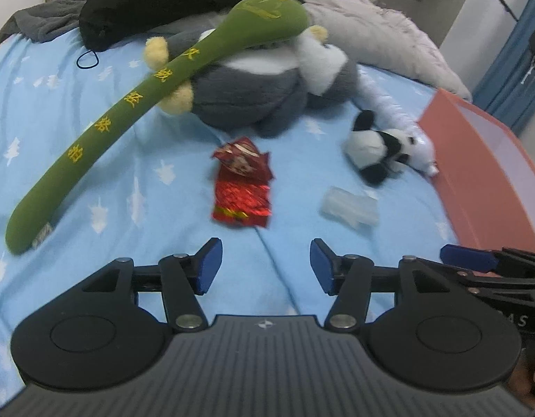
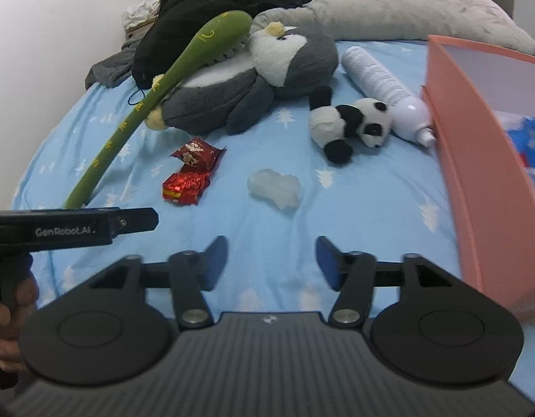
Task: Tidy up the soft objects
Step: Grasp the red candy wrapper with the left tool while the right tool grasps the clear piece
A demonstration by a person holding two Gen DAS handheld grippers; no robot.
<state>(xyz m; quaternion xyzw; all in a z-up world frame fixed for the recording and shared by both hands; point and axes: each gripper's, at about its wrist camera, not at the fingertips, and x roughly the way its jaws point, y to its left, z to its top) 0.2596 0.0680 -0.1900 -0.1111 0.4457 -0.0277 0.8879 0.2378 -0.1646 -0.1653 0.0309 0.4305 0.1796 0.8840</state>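
Observation:
On the blue bedsheet lie a long green plush stick (image 1: 104, 132) (image 2: 152, 100), a grey and white plush penguin (image 1: 260, 83) (image 2: 253, 76), a small plush panda (image 1: 375, 149) (image 2: 350, 125), two red snack packets (image 1: 243, 184) (image 2: 191, 173) and a clear crumpled wrapper (image 1: 349, 206) (image 2: 274, 187). The green stick rests across the penguin. My left gripper (image 1: 265, 266) hovers open over the sheet, short of the red packets, nothing between its fingers. My right gripper (image 2: 272, 262) is open too, short of the wrapper. Each gripper shows at the edge of the other's view.
A salmon-pink box (image 1: 483, 173) (image 2: 476, 146) stands at the right, something blue inside it. A white bottle (image 2: 382, 83) lies beside the panda against the box. Black clothing (image 1: 170, 3) and a grey quilt (image 2: 406, 10) are piled at the far end.

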